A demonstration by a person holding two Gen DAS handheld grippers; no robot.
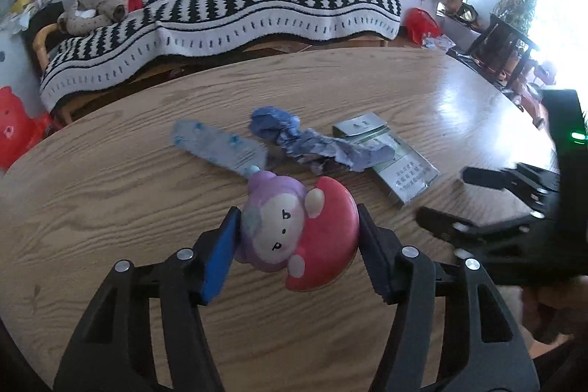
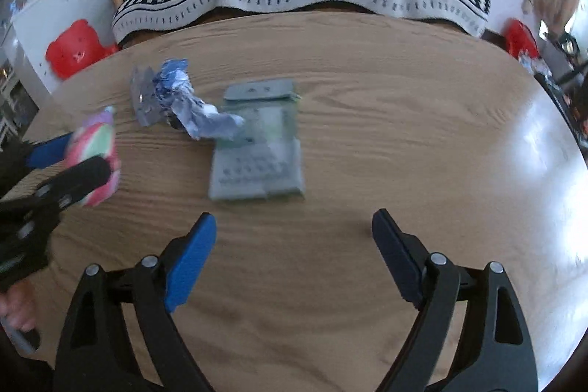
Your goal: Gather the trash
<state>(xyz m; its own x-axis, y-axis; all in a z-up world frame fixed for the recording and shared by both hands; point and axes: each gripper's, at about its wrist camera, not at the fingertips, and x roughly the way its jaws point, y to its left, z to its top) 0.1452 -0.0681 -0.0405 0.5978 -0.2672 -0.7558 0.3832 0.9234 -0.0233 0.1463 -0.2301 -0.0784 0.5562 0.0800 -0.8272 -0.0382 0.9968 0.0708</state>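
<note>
Left gripper [image 1: 297, 245] clamped on round pink-and-purple cartoon toy [image 1: 294, 230] above wooden table [image 1: 110, 190], right gripper [image 2: 294, 259] fingers wide apart, empty, flattened green-grey cigarette pack [image 2: 257, 149] lying beside crumpled blue-white wrapper [image 2: 191, 105], contents not visible.

crumpled paper [image 1: 316, 144] on table [image 1: 110, 193], left of box [image 1: 397, 168]
</note>
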